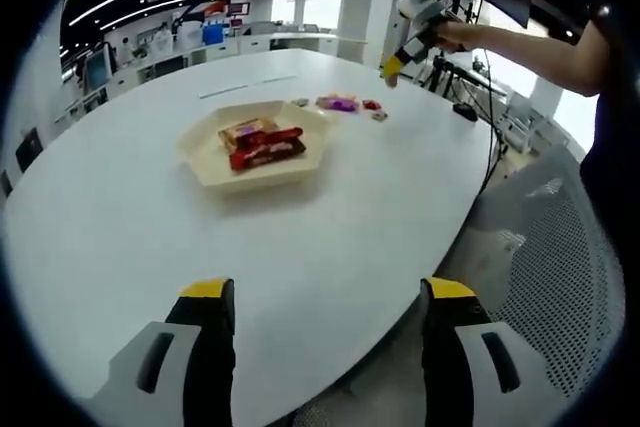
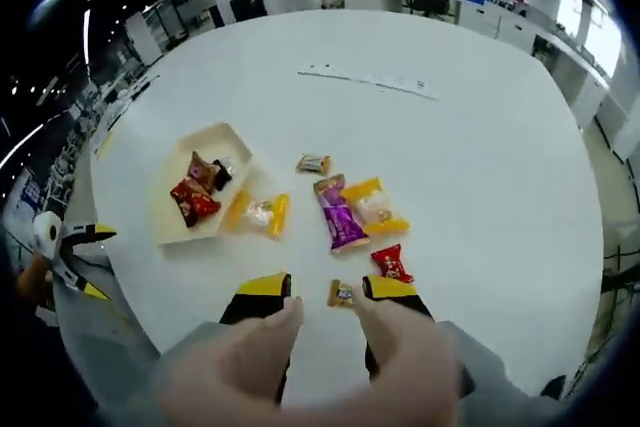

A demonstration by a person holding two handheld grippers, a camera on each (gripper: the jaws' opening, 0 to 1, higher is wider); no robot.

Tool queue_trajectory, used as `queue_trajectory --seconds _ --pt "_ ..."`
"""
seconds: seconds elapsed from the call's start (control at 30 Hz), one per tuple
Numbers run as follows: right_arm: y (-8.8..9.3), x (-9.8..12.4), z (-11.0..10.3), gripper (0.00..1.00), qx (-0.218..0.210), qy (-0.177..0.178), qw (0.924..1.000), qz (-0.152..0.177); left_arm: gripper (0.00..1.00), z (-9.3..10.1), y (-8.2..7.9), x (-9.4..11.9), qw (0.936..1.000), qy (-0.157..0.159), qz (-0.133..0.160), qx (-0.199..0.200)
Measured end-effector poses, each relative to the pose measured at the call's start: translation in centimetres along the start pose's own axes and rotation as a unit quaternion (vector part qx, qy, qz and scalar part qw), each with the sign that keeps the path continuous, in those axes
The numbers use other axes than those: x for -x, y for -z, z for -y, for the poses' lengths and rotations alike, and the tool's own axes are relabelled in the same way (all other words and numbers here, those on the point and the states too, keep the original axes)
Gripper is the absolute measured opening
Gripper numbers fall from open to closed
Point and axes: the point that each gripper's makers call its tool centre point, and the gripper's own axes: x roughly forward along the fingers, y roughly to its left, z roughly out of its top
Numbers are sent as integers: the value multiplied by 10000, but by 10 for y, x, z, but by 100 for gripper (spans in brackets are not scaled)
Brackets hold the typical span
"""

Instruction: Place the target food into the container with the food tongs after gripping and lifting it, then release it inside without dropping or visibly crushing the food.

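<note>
A cream six-sided tray (image 1: 203, 165) on the white table holds a few red and brown snack packets (image 1: 262, 143). My left gripper (image 1: 330, 292) hangs open over the table's near edge, well short of the tray. Loose packets lie to the tray's right: a purple one (image 2: 340, 217), a yellow one (image 2: 374, 205), a red one (image 2: 390, 263) and a small orange one (image 2: 342, 294). My right gripper (image 2: 328, 287) is open above the table, and the small orange packet shows between its yellow tips. The right gripper (image 1: 408, 39) is held high in a person's hand.
A yellow packet (image 2: 262, 213) lies against the tray (image 2: 165, 219), and a small packet (image 2: 313, 163) lies farther off. The left gripper (image 2: 68, 252) shows at the table edge. A mesh chair (image 1: 560, 247) stands by the table. Desks and equipment line the room behind.
</note>
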Motion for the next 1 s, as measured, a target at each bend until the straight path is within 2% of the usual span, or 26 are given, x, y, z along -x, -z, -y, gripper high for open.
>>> queue_trajectory --seconds 0.1,0.23,0.47,0.7,1.0 --pt "6 -7 3 28 -144 -10 9999 -26 73 0 1 0 10000 5 -25 6" --pt "13 -13 7 28 -108 112 9998 -125 73 0 3 -1 10000 -9 -77 -18" --pt "19 -21 13 28 -329 192 9992 -100 73 0 6 -2 9999 0 -137 -8" --pt "20 -30 19 28 -772 318 9965 19 73 0 8 -2 9998 12 -180 -6" --pt "23 -42 18 28 -881 394 9953 28 73 2 10 -4 9996 22 -263 -49"
